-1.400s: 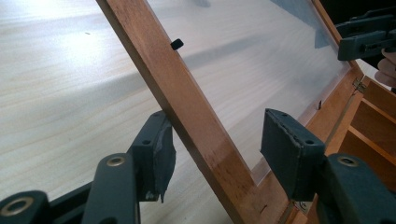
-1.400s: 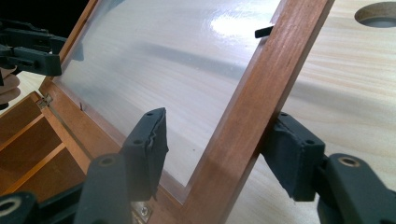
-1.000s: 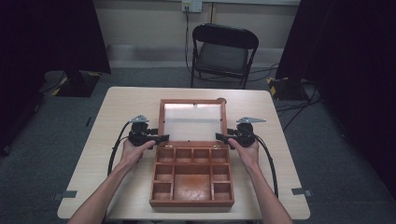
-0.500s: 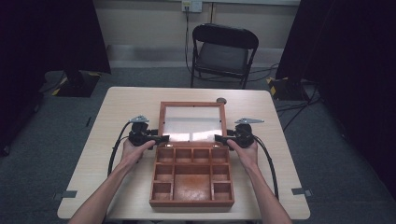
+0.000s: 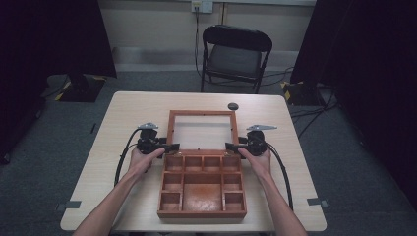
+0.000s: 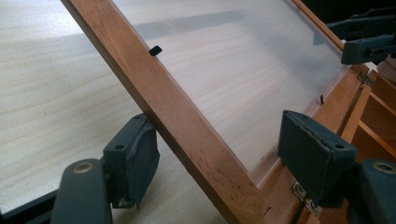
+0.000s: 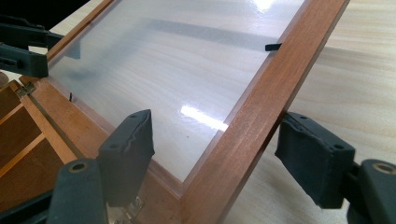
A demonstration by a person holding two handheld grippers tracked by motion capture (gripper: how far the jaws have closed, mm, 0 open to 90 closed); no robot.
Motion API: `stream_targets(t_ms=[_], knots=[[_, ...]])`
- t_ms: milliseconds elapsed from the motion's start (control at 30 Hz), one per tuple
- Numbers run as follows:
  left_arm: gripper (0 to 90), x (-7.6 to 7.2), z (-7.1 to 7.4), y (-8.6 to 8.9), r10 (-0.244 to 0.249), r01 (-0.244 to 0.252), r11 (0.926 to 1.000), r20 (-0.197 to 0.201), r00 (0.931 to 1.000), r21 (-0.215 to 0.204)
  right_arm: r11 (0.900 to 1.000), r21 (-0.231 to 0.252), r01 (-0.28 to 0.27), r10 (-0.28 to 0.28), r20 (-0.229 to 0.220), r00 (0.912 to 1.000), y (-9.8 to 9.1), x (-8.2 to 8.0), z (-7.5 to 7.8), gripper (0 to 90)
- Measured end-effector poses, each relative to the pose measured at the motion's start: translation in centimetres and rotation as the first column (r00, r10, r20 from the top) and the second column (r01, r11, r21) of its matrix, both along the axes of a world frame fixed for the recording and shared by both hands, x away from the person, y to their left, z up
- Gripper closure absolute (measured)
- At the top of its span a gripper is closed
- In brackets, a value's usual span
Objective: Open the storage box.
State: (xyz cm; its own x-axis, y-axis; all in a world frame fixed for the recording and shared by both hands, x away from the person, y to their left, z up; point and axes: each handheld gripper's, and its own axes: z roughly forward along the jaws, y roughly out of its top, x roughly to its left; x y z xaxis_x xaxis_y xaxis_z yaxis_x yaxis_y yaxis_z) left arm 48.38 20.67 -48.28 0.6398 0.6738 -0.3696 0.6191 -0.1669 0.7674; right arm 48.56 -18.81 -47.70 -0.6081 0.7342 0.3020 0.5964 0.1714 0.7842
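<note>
A wooden box (image 5: 201, 214) with several empty compartments sits on the table, its glazed lid (image 5: 170, 129) swung back behind it. My left gripper (image 5: 172, 146) straddles the lid's left rail (image 6: 177, 112) near the hinge. Its jaws have just been opening; one pad (image 6: 133, 156) sits by the rail and the other (image 6: 313, 158) stands off over the pane. My right gripper (image 5: 230, 145) straddles the right rail (image 7: 261, 102) the same way, jaws also just opening, with a gap between the rail and the inner pad (image 7: 128, 147). Both are open.
A small dark round object (image 5: 233, 106) lies on the table (image 5: 123, 113) behind the lid. A black folding chair (image 5: 235, 54) stands beyond the far edge. Cables trail on the floor (image 5: 300, 93) at the right. Black curtains hang at both sides.
The lid has sunk a little further back and its bright glare has faded. Both hands have stayed where they were beside the hinges.
</note>
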Motion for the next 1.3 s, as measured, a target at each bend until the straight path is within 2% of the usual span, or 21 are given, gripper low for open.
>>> stream_targets(t_ms=[200, 267, 367, 567, 633, 667, 700, 733, 833, 933, 1067, 1200, 1300], knots=[[26.5, 0.1, -0.1, 0.1, -0.003, 0.003, 1.0, -0.002, 1.0, 0.004, 1.0, 0.003, 0.002, -0.002, -0.007, 1.0, 0.0, 0.0, -0.1, 26.7], [24.5, 0.1, -0.1, 0.0, 0.003, -0.003, 0.9998, 0.006, 1.0, 0.019, 1.0, 0.005, 0.003, -0.003, -0.014, 0.9999, 0.0, 0.1, -0.1, 26.5], [24.5, 0.3, -0.3, 0.3, 0.001, -0.001, 1.0, -0.023, 0.9997, 0.0, 0.9996, 0.027, 0.0, 0.001, -0.045, 0.999, -0.2, 0.2, -0.4, 25.7], [24.8, 0.3, -0.4, 0.4, 0.006, -0.006, 1.0, -0.027, 0.9996, 0.001, 0.9991, 0.041, -0.005, 0.008, -0.063, 0.998, -0.3, 0.4, -0.6, 25.1], [24.6, 0.3, -0.4, 0.4, 0.01, -0.011, 0.9999, -0.035, 0.9993, -0.007, 0.9995, 0.031, 0.0, 0.002, -0.056, 0.9984, -0.3, 0.4, -0.6, 22.3], [24.1, 0.4, -0.5, 0.4, 0.013, -0.014, 0.9998, -0.052, 0.9986, -0.012, 1.0, 0.005, 0.006, -0.006, -0.043, 0.9991, -0.3, 0.3, -0.5, 22.4], [23.1, 0.2, -0.4, 0.4, 0.025, -0.025, 0.9992, 0.001, 0.9997, 0.031, 0.9999, -0.011, 0.012, -0.013, -0.033, 0.9994, -0.2, 0.3, -0.4, 22.8], [26.0, 0.2, -0.3, 0.4, 0.024, -0.024, 0.9992, 0.013, 0.9996, 0.033, 0.9997, -0.02, 0.011, -0.012, -0.03, 0.9995, -0.2, 0.2, -0.4, 22.5], [27.2, 0.1, 0.0, 0.5, 0.025, -0.025, 0.9995, 0.015, 0.9996, 0.021, 1.0, -0.005, 0.008, -0.009, -0.04, 0.9992, -0.3, 0.2, -0.6, 22.3], [27.0, 0.1, 0.0, 0.3, 0.018, -0.018, 0.9991, 0.014, 0.9997, 0.038, 1.0, -0.006, 0.006, -0.006, -0.029, 0.9996, 0.1, 0.2, -0.4, 22.4], [26.5, 0.0, -0.1, 0.3, 0.015, -0.016, 0.9994, 0.015, 0.9998, 0.031, 0.9999, -0.009, 0.005, -0.005, -0.023, 0.9997, 0.1, 0.1, -0.3, 22.5], [26.3, -0.3, 0.3, 0.4, 0.027, -0.028, 0.999, 0.031, 0.9991, 0.035, 0.9999, 0.0, 0.017, -0.017, -0.019, 0.9997, -0.4, -0.1, 0.1, 21.9], [26.1, -0.7, 0.8, 0.7, 0.032, -0.034, 0.9983, 0.048, 0.9984, 0.047, 0.9998, -0.001, 0.019, -0.019, -0.008, 0.9998, -1.0, -0.5, 1.0, 20.8]])
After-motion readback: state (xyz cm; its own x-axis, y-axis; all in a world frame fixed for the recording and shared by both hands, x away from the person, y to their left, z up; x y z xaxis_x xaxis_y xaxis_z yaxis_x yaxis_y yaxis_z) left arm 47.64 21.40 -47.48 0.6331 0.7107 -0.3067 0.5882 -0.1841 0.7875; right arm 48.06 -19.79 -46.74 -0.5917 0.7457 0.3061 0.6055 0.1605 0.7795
